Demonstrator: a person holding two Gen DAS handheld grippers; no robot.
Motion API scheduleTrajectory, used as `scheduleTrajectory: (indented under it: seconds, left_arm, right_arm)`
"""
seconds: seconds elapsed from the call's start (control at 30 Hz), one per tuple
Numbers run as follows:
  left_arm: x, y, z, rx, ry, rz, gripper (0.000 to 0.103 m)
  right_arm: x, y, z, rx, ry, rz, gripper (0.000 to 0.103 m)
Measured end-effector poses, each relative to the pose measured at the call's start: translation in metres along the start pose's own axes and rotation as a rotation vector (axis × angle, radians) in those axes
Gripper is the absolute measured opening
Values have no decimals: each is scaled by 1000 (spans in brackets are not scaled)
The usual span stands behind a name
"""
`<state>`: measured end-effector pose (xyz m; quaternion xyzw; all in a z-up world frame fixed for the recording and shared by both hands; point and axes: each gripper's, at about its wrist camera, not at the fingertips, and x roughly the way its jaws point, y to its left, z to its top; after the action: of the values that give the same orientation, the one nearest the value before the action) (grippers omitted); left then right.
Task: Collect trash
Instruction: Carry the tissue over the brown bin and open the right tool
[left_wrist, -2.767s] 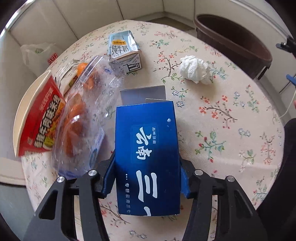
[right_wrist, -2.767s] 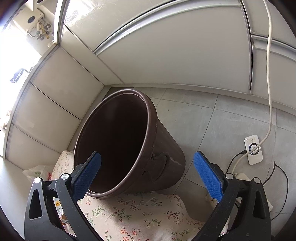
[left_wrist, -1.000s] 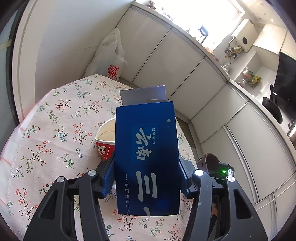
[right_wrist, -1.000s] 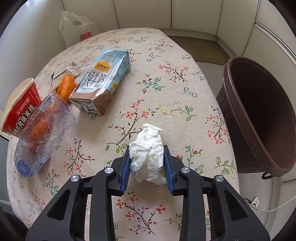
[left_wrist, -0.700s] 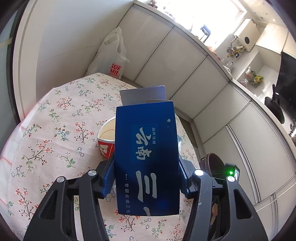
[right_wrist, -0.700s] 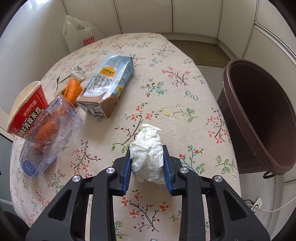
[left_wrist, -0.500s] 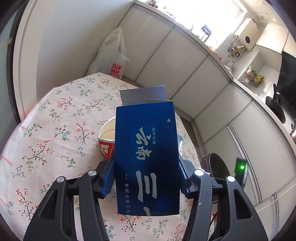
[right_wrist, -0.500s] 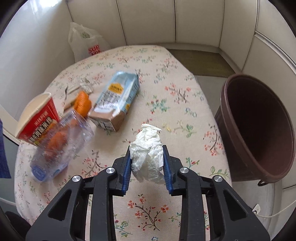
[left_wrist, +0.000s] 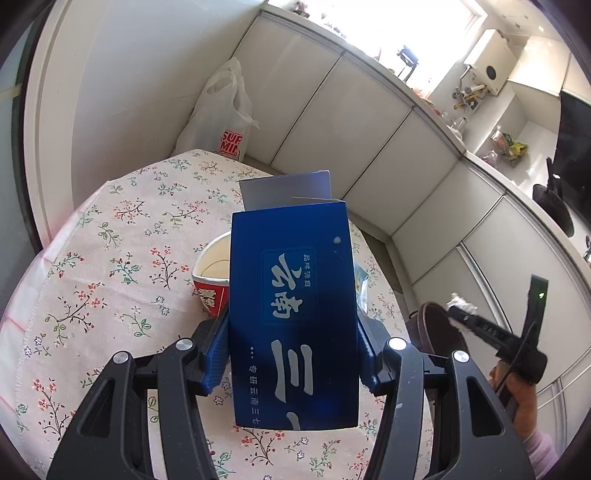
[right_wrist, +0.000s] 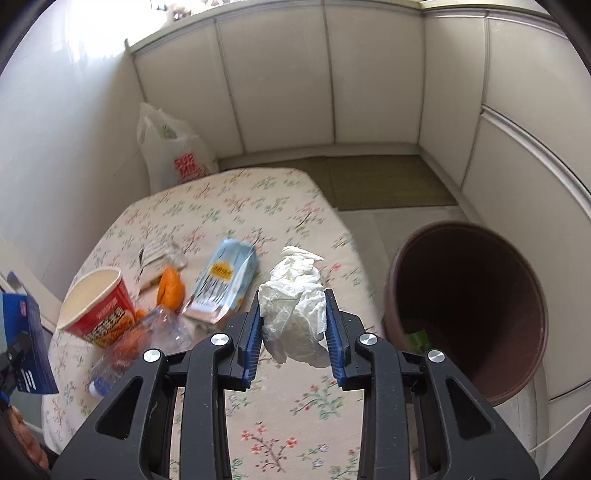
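- Two grippers are up over the floral-cloth counter (right_wrist: 295, 192), each with trash in its jaws.
- Left on the cloth near the counter's left edge: a red noodle cup (right_wrist: 96, 308), a clear plastic bottle (right_wrist: 147, 341) lying on its side, orange peel (right_wrist: 170, 288), a milk carton (right_wrist: 225, 284) lying flat, and a crumpled wrapper (right_wrist: 159, 256).
- A brown bin (right_wrist: 469, 306) stands tilted off the counter's right edge, mouth open and unblocked.
- A white shopping bag (right_wrist: 173, 155) sits behind the far edge.
- Left gripper (left_wrist: 293, 350): jaws about half open, clamped on the sides of a blue box (left_wrist: 291, 310), held above the counter.
- Right gripper (right_wrist: 291, 332): jaws fairly narrow, pinching a crumpled white tissue (right_wrist: 295, 306), clear of the cloth and left of the bin.
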<state>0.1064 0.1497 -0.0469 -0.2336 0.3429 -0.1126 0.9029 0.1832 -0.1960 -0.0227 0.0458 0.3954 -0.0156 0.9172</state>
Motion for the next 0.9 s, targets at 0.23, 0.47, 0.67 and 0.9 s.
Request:
scheduleTrajectory:
  seconds: [0.23, 0.47, 0.67, 0.9]
  left_arm:
    - [1, -15, -8, 59, -16, 41, 55]
    - [4, -36, -16, 104, -14, 61, 55]
    - [16, -62, -22, 155, 12, 74, 55]
    - [49, -118, -26, 247, 64, 39, 55]
  right_arm:
    - [-8, -58, 9, 92, -56, -96, 29]
    - [-1, -131, 3, 251, -61, -185, 30]
    - [11, -181, -18, 396, -33, -268, 46]
    - [-14, -214, -44, 568, -152, -272, 96]
